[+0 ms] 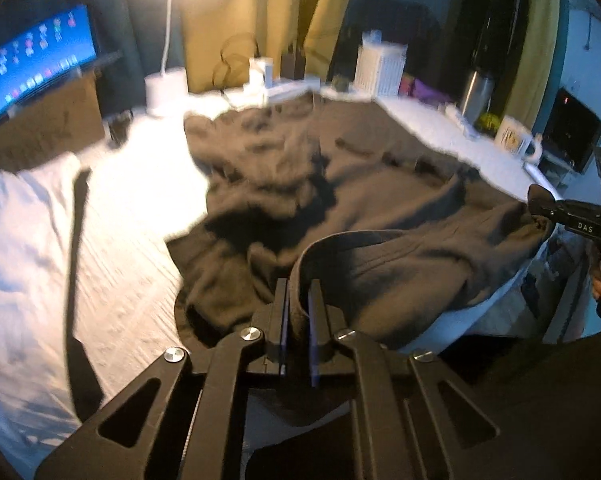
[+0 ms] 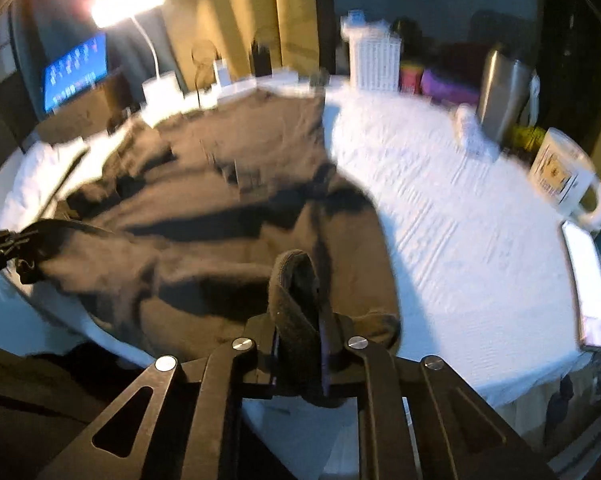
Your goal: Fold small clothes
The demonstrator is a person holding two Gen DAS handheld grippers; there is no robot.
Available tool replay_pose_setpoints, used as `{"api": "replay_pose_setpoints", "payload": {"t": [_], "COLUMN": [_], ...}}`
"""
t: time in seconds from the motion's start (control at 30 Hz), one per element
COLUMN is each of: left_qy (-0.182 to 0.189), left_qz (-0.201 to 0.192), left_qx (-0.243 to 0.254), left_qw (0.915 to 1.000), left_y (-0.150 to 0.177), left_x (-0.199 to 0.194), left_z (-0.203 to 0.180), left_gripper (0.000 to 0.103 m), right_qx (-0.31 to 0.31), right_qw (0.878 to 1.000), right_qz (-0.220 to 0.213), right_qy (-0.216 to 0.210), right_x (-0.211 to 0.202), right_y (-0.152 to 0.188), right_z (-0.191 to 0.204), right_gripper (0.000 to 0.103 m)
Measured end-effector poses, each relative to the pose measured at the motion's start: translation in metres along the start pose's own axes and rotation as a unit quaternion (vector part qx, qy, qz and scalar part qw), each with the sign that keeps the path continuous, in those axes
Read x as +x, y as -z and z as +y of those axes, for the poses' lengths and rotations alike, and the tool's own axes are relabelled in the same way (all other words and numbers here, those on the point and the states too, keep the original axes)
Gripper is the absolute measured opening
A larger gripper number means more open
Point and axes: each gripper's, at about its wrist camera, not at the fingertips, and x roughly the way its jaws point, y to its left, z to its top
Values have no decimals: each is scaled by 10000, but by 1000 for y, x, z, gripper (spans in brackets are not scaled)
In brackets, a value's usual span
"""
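Step in hand, as I read it: both near corners of the garment [image 1: 340, 184] are gripped and raised, ready for the first fold. Left gripper [image 1: 298, 312]: jaws nearly together, pinching a thick hemmed edge of the dark cloth that loops up between the pads at 6 o'clock in its own view. Right gripper [image 2: 300, 328]: jaws likewise drawn in on a bunched edge of cloth standing up between them; in the left view it shows at 3 o'clock, clamped on the far-right corner. Between the two, the near hem hangs slack over the table [image 2: 440, 220] edge. The rest of the garment lies rumpled on the white cover, running away toward 12 o'clock, its far end close to the lamp [image 1: 166, 88] base and the white basket [image 1: 380, 64]. Frames are blurred, so I cannot tell which garment it is. Next move, my judgement: carry both corners forward together, level and taut, and lay the hem on the far half. Risk: uneven pull skews the fold. A mug [image 2: 560, 176] at 3 o'clock stands clear.
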Motion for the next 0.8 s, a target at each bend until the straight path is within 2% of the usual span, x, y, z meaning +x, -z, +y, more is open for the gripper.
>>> {"api": "replay_pose_setpoints", "payload": {"t": [0.13,0.2,0.4,0.47,0.53,0.63,0.73,0.8], "left_qy": [-2,-26,-233,-372,-424,-440,-474,-468], "left_qz": [-424,-595,-962,-880,-635,-141,270,422], "left_qx": [-72,-54,-84,-125,-181,-269,-291,-308], "left_qw": [9991,9982,9951,9953,9969,9986,9981,9975], "left_y": [-12,-19,-29,-29,-25,-11,4,9], "left_x": [-28,-41,-66,-58,-38,-3,19,24], "left_z": [2,2,10,17,25,33,36,38], "left_gripper": [6,5,5,5,5,5,5,5], "right_qx": [117,99,147,107,211,449,525,470], "right_qw": [9977,9964,9941,9946,9961,9986,9982,9987], "right_qz": [-660,-805,-1057,-1034,-859,-267,253,186], "right_qy": [-105,-235,-218,-52,27,126,122,102], "right_x": [-38,-49,-63,-55,-38,3,24,17], "right_y": [-12,-16,-21,-17,-10,12,33,41], "right_z": [-7,-9,-16,-18,-26,-38,-40,-37], "right_gripper": [13,13,13,13,13,13,13,14]}}
